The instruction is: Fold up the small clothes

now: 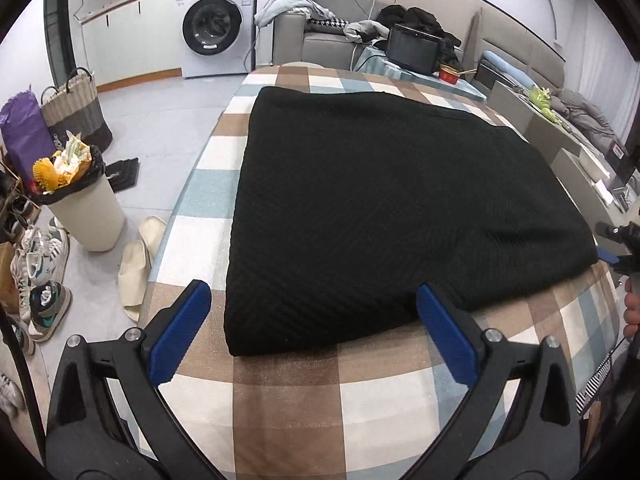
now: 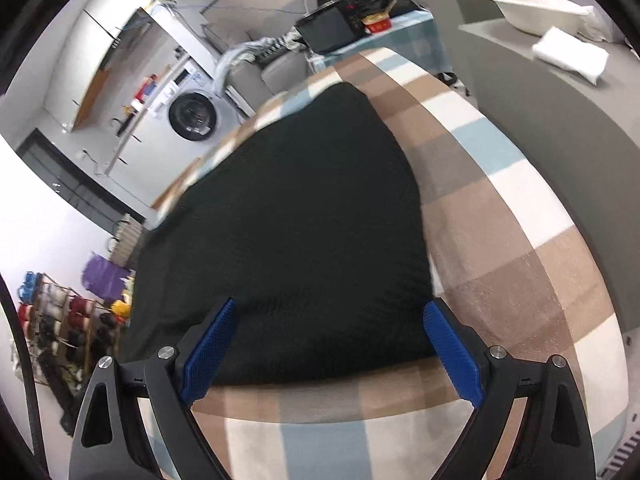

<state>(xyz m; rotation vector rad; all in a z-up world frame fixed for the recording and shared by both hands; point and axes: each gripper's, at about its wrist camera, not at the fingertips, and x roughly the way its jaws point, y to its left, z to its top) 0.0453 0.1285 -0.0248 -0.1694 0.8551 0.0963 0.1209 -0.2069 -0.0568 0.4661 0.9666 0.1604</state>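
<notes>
Both claws hang spread wide and empty over the near edge of the checked tablecloth (image 1: 288, 400): the left gripper (image 1: 314, 334) and the right gripper (image 2: 330, 344). Just past their 2 pairs of blue pads lies the folded black knit garment (image 1: 380, 208), flat on the cloth. Beyond stands a washing machine (image 1: 216, 24).

Even, bright indoor light, soft shadows only. Left wrist view sharp; strong fisheye bending and black vignette at edges. Right wrist view tilted, motion-blurred throughout, worst far left. Black garment (image 1: 384, 208) shows knit texture when sharp, featureless dark in blur.
</notes>
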